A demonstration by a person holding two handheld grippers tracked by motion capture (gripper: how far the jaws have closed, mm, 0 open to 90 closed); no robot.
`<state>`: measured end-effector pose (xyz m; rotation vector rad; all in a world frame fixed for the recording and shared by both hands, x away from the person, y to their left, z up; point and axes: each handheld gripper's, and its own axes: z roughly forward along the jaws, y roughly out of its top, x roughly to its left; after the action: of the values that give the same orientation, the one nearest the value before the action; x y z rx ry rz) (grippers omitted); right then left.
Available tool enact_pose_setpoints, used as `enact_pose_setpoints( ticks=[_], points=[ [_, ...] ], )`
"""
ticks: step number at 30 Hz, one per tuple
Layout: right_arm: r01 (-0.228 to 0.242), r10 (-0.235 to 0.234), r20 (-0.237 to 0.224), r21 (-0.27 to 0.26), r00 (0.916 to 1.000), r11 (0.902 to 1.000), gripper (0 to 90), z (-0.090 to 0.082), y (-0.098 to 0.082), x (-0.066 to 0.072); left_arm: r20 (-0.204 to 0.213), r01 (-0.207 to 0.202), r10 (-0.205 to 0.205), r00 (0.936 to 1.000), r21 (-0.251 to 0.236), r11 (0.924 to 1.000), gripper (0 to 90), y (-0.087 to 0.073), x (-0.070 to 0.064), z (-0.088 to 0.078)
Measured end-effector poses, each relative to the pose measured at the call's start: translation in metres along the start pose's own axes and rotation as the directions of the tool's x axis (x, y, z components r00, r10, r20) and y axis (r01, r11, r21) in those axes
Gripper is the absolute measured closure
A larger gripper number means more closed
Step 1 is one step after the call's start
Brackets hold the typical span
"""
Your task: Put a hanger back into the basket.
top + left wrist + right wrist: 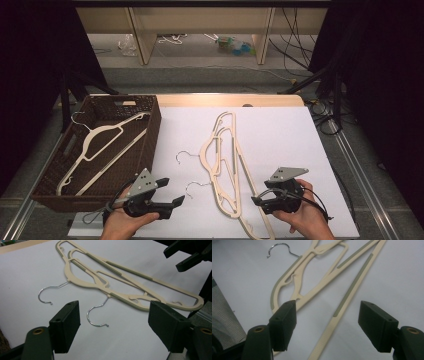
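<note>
Hangers (pixel 120 282), light, stiff and tangled, are lying loose; both grippers (pixel 172 192) (pixel 257 196) are hovering wide open, empty; grasp the neck.

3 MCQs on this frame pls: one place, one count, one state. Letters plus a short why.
1. Where does the brown wicker basket stand?
A. on the person's left side of the table
B. on the person's right side
C. on the floor beyond the table

2. How many cream hangers lie on the white sheet, outside the basket?
A. one
B. two
C. four

3. How is the left gripper?
A. shut on a hanger hook
B. shut on the basket rim
C. open, holding nothing

Key:
1 A: the high view shows the basket at the table's left edge, with one hanger inside.
2 B: two metal hooks and two overlapping cream frames show in the left gripper view.
3 C: its jaws stand apart above the sheet with no hanger gripped; the right gripper is open too.
</note>
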<state>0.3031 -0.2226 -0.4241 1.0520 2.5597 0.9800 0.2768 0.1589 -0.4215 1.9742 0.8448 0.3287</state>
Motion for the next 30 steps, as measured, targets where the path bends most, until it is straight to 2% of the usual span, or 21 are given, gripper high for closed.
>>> enact_pose_setpoints(
  ticks=[1,2,3,4,5,6,9,10,12,13,15,16,17,18,19,20,22,23,24,26,30],
  points=[
    [0.002,-0.002,0.009,-0.017,1.0,0.9999,32.1,0.003,0.0,0.0,0.001,-0.004,0.004,1.0,0.0,1.0,25.0,-0.001,0.001,0.001],
    [-0.008,0.008,0.001,0.007,1.0,0.9999,32.1,0.003,0.001,0.001,0.002,0.006,-0.006,1.0,-0.004,1.0,25.0,-0.003,0.001,0.002],
    [0.005,-0.005,0.001,0.004,1.0,1.0,32.1,0.005,0.0,0.001,-0.001,0.022,-0.022,0.9998,-0.006,0.9997,24.8,-0.004,0.001,0.003],
    [0.007,-0.007,0.002,-0.002,1.0,1.0,32.1,0.006,0.0,0.001,0.001,0.008,-0.008,1.0,-0.012,0.9999,24.6,-0.004,0.002,0.004],
    [-0.013,0.013,-0.007,0.016,0.9999,0.9998,32.1,0.006,0.001,0.002,0.003,0.007,-0.007,1.0,-0.019,0.9998,24.6,-0.005,0.003,0.004],
    [0.005,-0.005,0.002,0.003,1.0,1.0,32.1,0.007,0.0,0.001,0.005,0.033,-0.032,0.9995,-0.029,0.9991,24.6,-0.006,0.003,0.005],
    [0.001,-0.001,0.008,-0.004,1.0,1.0,32.1,0.008,0.0,0.001,0.008,0.017,-0.016,0.9998,-0.037,0.9992,24.3,-0.007,0.006,0.005],
    [-0.016,0.016,0.005,0.002,0.9999,0.9999,32.1,0.007,0.0,0.001,0.008,0.017,-0.017,0.9998,-0.038,0.9991,24.1,-0.008,0.007,0.005],
    [-0.006,0.006,0.012,-0.004,0.9999,1.0,32.1,0.008,0.0,0.0,-0.001,0.018,-0.018,0.9998,-0.043,0.9989,23.4,-0.008,0.008,0.004],
    [-0.003,0.003,0.015,-0.011,0.9999,0.9999,32.1,0.009,0.0,-0.001,-0.002,0.023,-0.023,0.9997,-0.046,0.9987,23.4,-0.008,0.008,0.004],
    [-0.025,0.025,0.008,-0.004,0.9996,0.9997,32.1,0.011,0.001,0.0,0.003,0.039,-0.039,0.9992,-0.046,0.9982,23.2,-0.009,0.008,0.005],
    [-0.014,0.014,0.006,-0.003,0.9999,0.9999,32.3,0.013,0.001,-0.001,-0.004,0.037,-0.038,0.9993,-0.042,0.9984,23.1,-0.009,0.007,0.005],
    [-0.025,0.025,0.003,0.0,0.9997,0.9997,32.7,0.015,0.003,-0.001,-0.004,0.037,-0.037,0.9993,-0.042,0.9984,23.1,-0.01,0.007,0.006],
    [-0.011,0.011,-0.005,0.01,0.9999,0.9999,33.0,0.017,0.004,-0.002,-0.005,0.039,-0.039,0.9992,-0.041,0.9984,23.1,-0.01,0.007,0.006],
    [-0.012,0.012,0.003,-0.007,0.9999,0.9999,33.1,0.022,0.005,-0.002,0.003,0.031,-0.031,0.9995,-0.041,0.9987,23.1,-0.01,0.007,0.007],
    [-0.016,0.016,-0.006,0.02,0.9999,0.9997,33.3,0.024,0.007,-0.001,0.005,0.03,-0.03,0.9995,-0.038,0.9988,23.1,-0.011,0.006,0.007],
    [-0.017,0.018,-0.004,0.027,0.9998,0.9995,33.4,0.033,0.01,0.001,-0.005,0.01,-0.011,0.9999,-0.025,0.9996,23.1,-0.011,0.005,0.007],
    [-0.013,0.013,-0.009,0.052,0.9999,0.9986,33.4,0.035,0.012,0.001,-0.007,0.011,-0.011,0.9999,-0.023,0.9997,23.1,-0.012,0.004,0.007],
    [-0.008,0.009,-0.003,0.056,1.0,0.9984,34.0,0.042,0.016,0.002,-0.004,0.007,-0.007,1.0,-0.025,0.9997,23.0,-0.013,0.004,0.007],
    [-0.005,0.005,-0.005,0.057,1.0,0.9983,34.5,0.045,0.017,0.001,0.007,0.017,-0.017,0.9998,-0.034,0.9993,23.1,-0.014,0.004,0.008],
    [-0.029,0.028,0.009,0.093,0.9996,0.9952,35.5,0.058,0.026,-0.002,0.01,0.012,-0.011,0.9999,-0.03,0.9995,22.9,-0.014,0.005,0.008]
  ],
)
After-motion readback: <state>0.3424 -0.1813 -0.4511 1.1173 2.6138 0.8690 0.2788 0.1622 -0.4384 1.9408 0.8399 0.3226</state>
